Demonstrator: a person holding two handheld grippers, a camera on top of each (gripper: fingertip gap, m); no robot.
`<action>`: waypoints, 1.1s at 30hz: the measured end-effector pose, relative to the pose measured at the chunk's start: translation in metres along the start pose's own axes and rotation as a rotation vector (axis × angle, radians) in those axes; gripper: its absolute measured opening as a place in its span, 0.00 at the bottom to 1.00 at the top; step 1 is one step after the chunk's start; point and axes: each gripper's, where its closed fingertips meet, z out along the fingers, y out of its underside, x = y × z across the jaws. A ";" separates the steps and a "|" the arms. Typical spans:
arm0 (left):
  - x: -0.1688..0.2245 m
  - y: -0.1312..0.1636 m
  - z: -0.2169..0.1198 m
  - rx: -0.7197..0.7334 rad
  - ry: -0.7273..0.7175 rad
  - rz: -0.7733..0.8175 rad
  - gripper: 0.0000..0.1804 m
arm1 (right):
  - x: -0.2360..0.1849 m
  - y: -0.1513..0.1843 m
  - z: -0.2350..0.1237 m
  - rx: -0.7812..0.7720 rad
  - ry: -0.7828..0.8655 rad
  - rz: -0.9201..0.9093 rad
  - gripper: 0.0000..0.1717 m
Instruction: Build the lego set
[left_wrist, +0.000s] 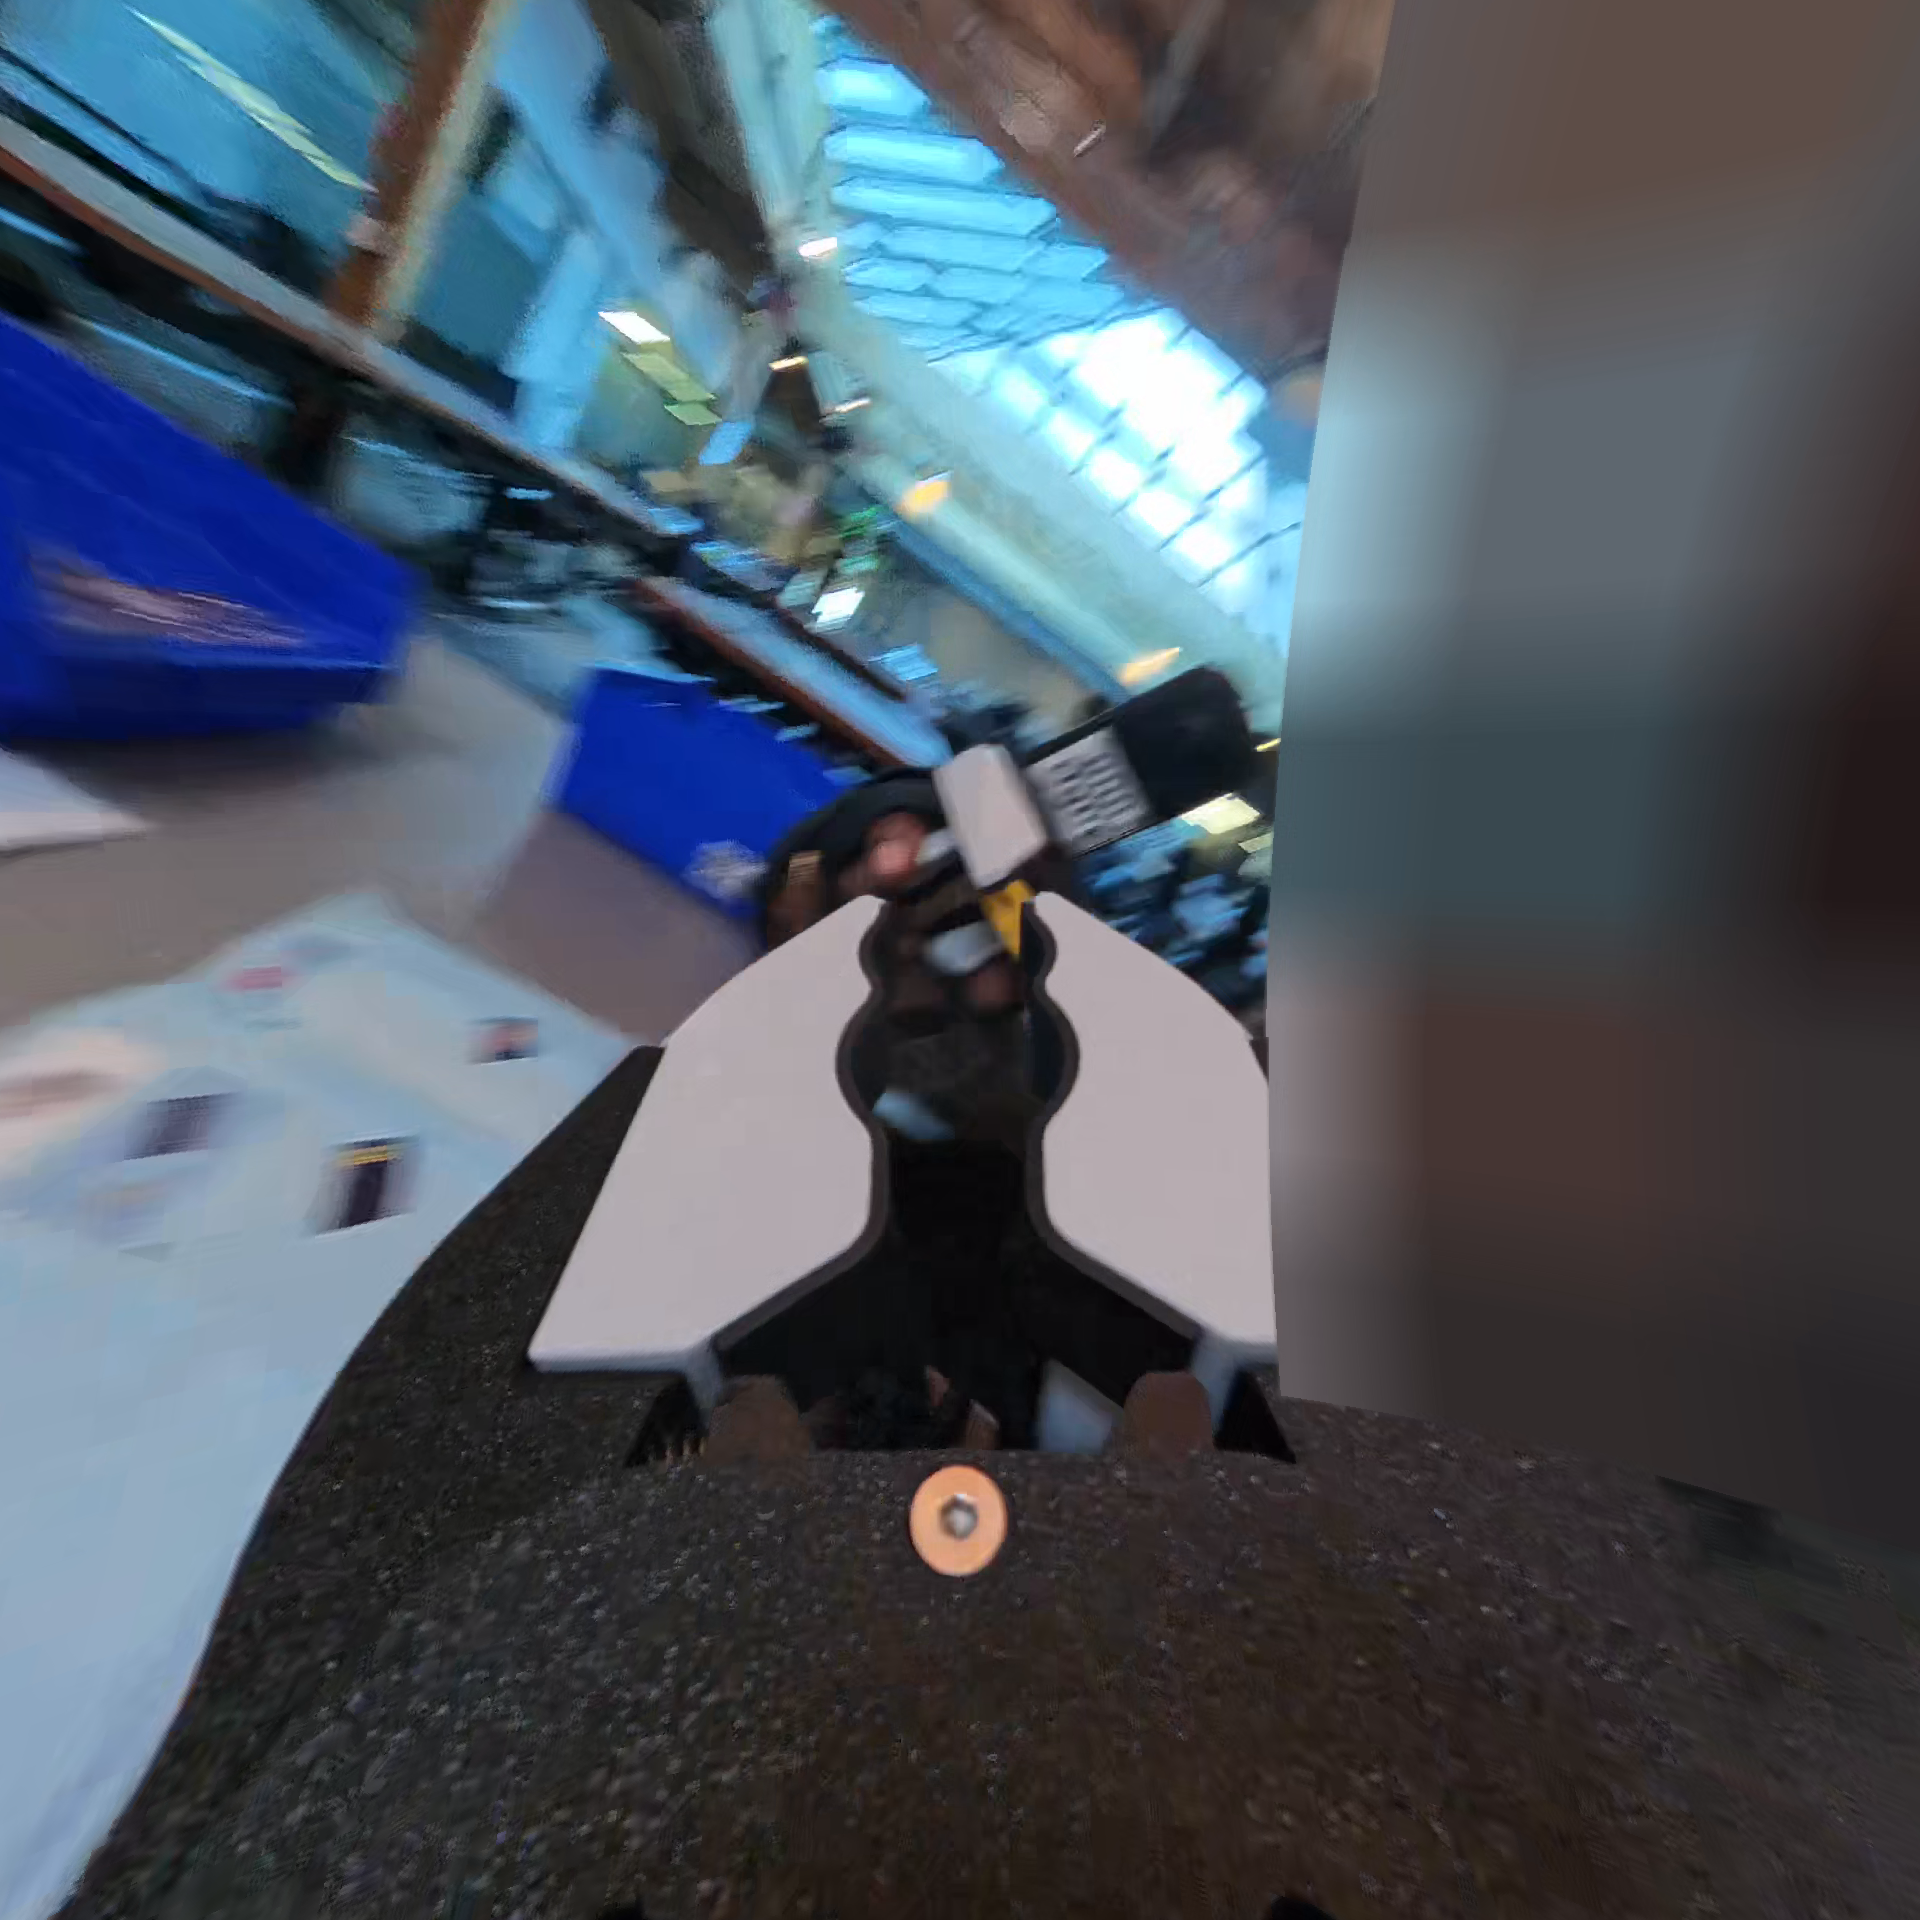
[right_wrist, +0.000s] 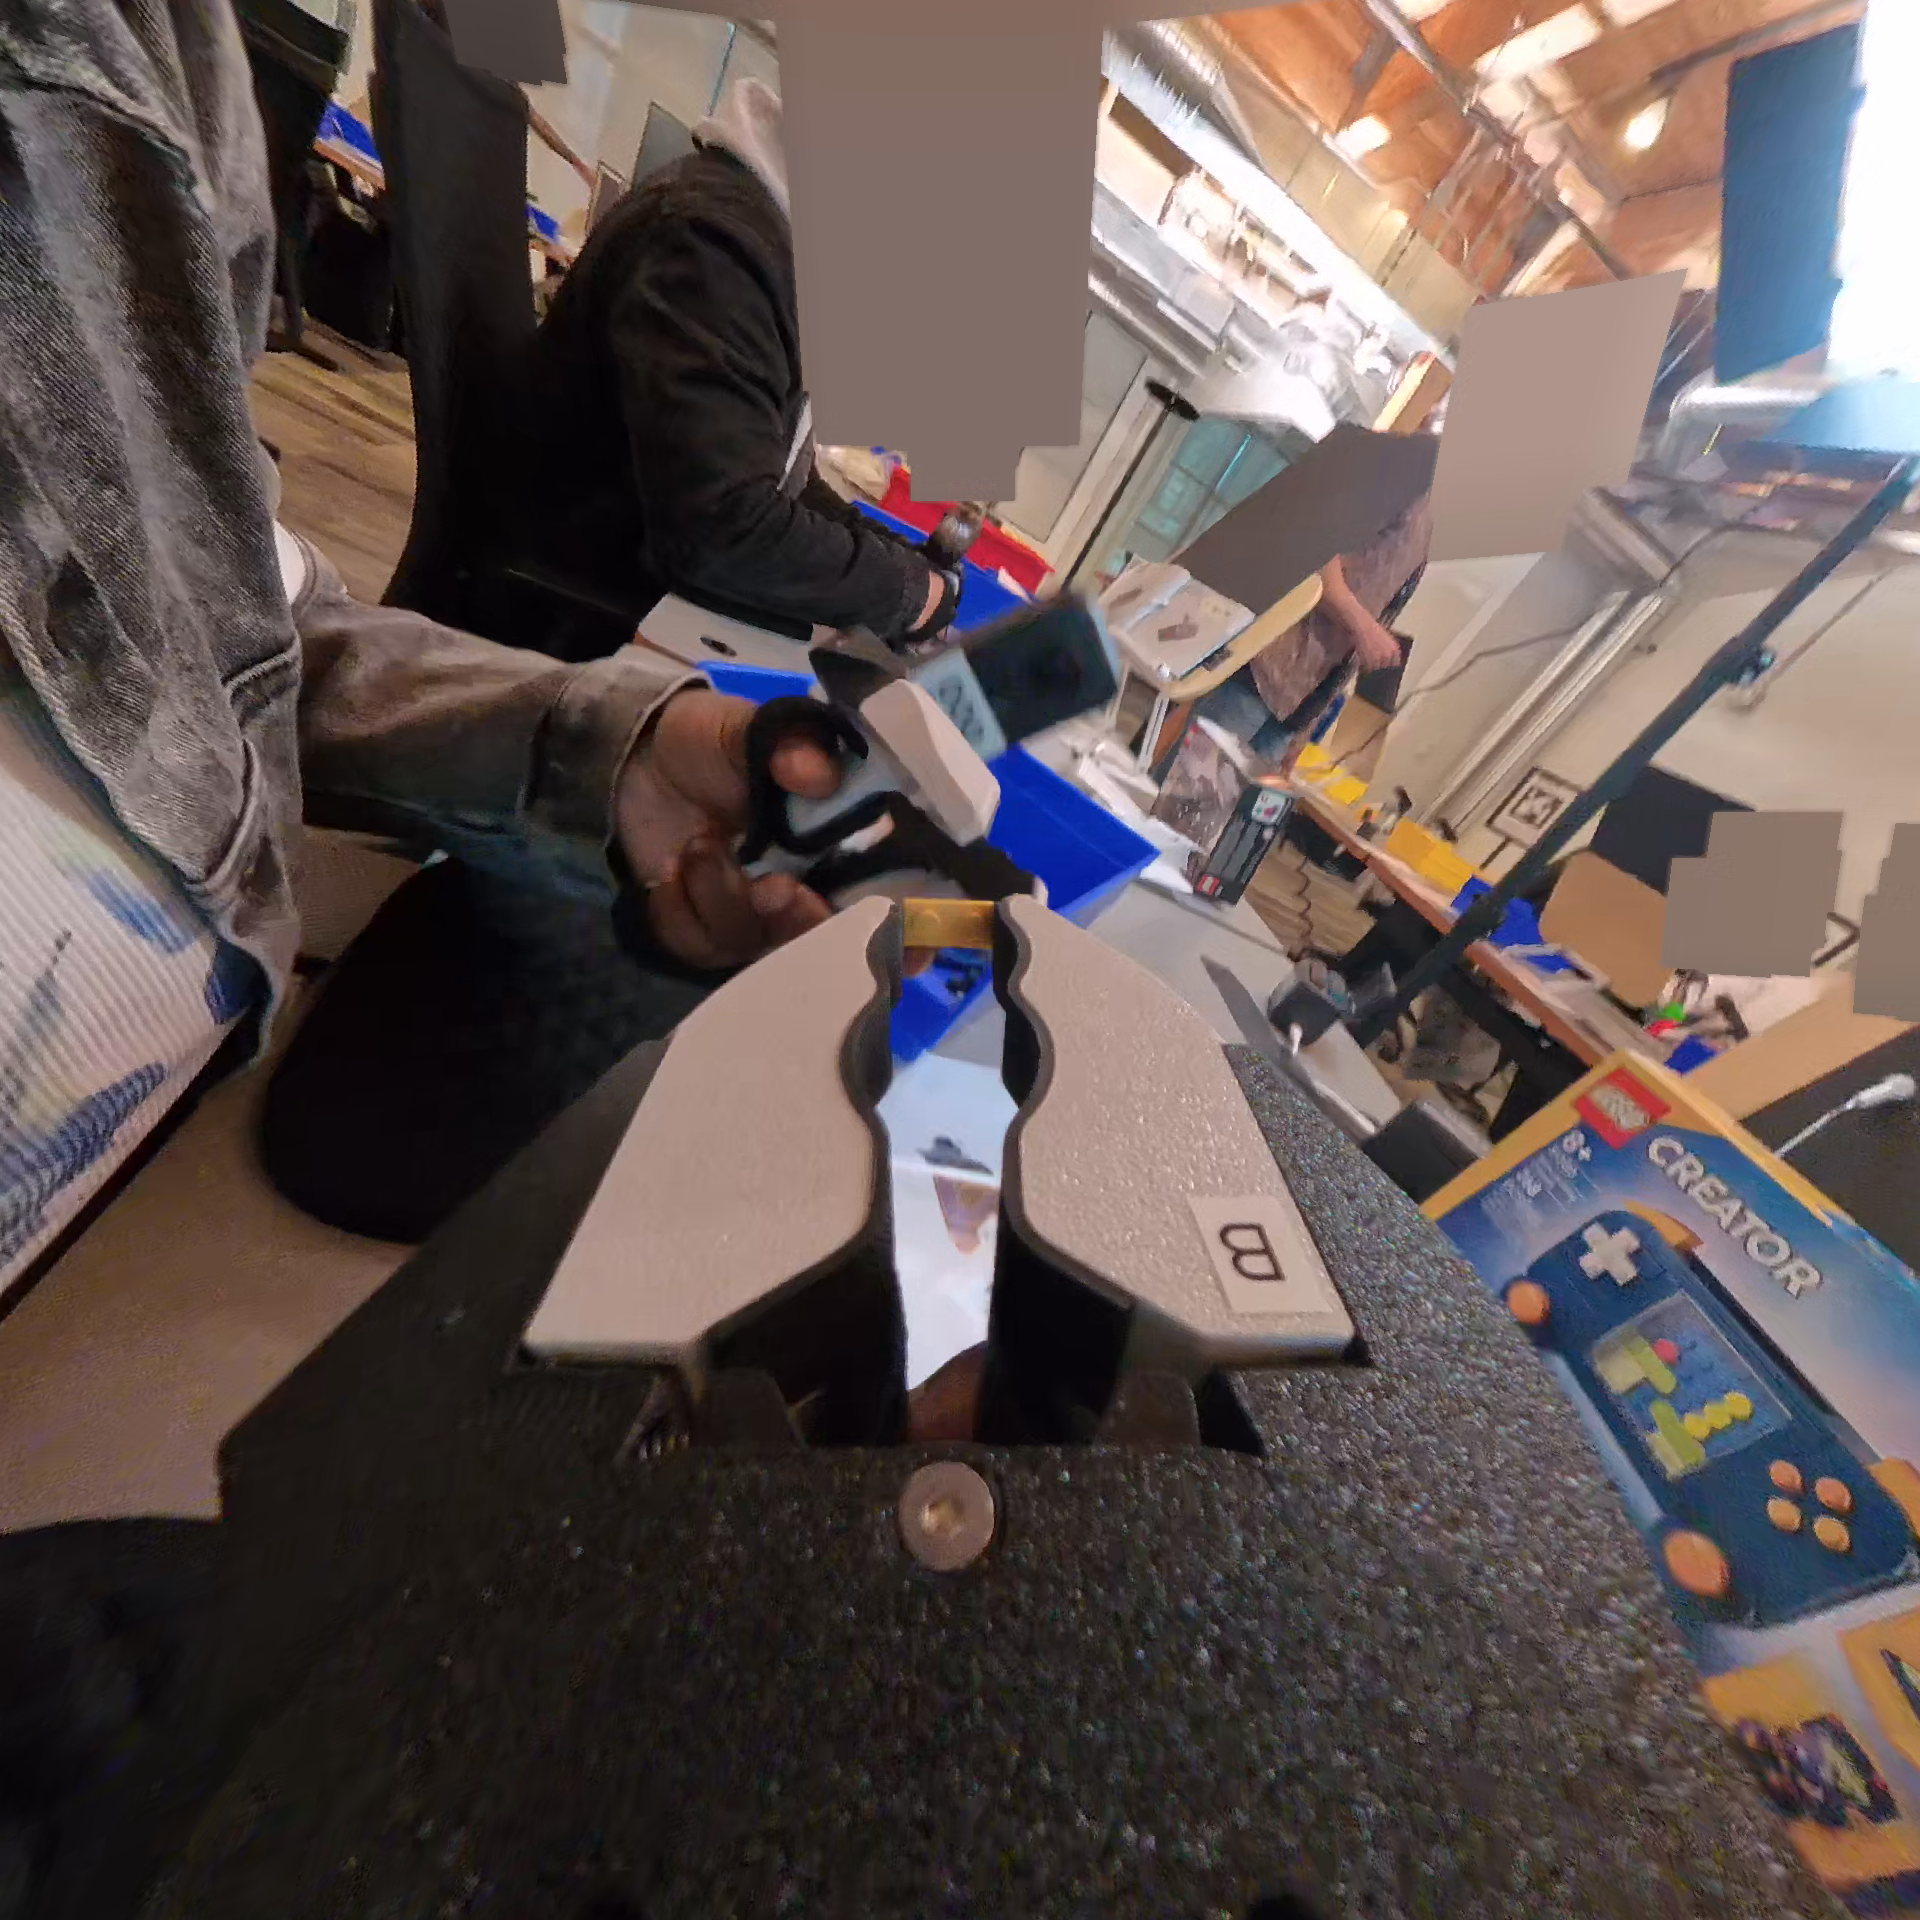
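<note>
In the right wrist view my right gripper (right_wrist: 948, 925) is shut on a small flat yellow brick (right_wrist: 948, 923), with both pads pressed on its ends. Just beyond it a hand (right_wrist: 686, 821) in a grey sleeve holds the left gripper, whose pale finger (right_wrist: 935, 769) points toward the brick. The left wrist view is blurred. There my left gripper (left_wrist: 956, 920) stands open. The yellow brick (left_wrist: 1006, 914) sits close to its right fingertip, with a gap to the left pad. The right gripper (left_wrist: 982, 888) holds that brick straight ahead of it.
A blue and yellow toy-set box (right_wrist: 1704, 1351) lies at the right. Blue bins (right_wrist: 1070, 831) stand on the white table (left_wrist: 156, 1299), which carries paper sheets. A seated person in a dark jacket (right_wrist: 665, 416) is behind. A black tripod pole (right_wrist: 1621, 790) slants at the right. My left and right fingertips are right by each other.
</note>
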 end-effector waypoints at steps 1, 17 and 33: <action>-0.019 0.000 -0.007 -0.049 -0.142 0.115 0.13 | 0.002 0.007 -0.002 -0.038 -0.012 0.016 0.10; -0.103 0.102 -0.034 -0.676 -0.462 0.433 0.24 | -0.042 0.152 -0.032 -0.813 -0.339 0.237 0.09; -0.107 0.136 -0.039 -0.890 -0.368 0.479 0.24 | -0.065 0.176 -0.031 -0.901 -0.436 0.320 0.10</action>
